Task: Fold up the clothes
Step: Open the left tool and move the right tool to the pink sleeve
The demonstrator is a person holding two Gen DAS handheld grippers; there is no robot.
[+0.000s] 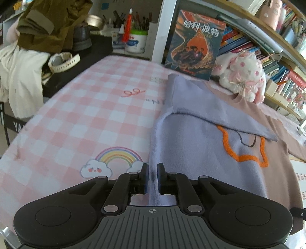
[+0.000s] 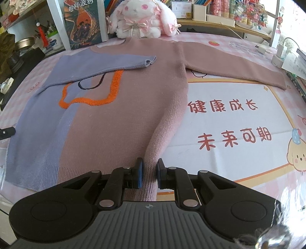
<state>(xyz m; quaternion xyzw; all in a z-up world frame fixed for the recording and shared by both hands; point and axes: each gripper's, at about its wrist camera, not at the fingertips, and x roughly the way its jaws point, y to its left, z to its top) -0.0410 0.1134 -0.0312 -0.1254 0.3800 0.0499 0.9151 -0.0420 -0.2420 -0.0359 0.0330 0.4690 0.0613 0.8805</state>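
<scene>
A knit sweater [image 2: 122,107], lilac on one side and dusty pink on the other, lies front up on the table with an orange outline motif [image 2: 112,90]. Its lilac sleeve [image 2: 107,63] is folded across the chest; the pink sleeve [image 2: 233,65] stretches out to the right. My left gripper [image 1: 152,177] is shut on the sweater's lilac side edge [image 1: 158,138] near the hem. My right gripper [image 2: 149,173] is shut on the pink side edge [image 2: 164,132] near the hem, which is bunched into a ridge.
A pink checked table cover [image 1: 76,118] with a rainbow print lies under the sweater. A plush bunny [image 2: 141,17] and a standing book [image 2: 82,21] sit at the far edge before bookshelves. A watch [image 1: 61,61] and piled clothes [image 1: 19,76] lie far left.
</scene>
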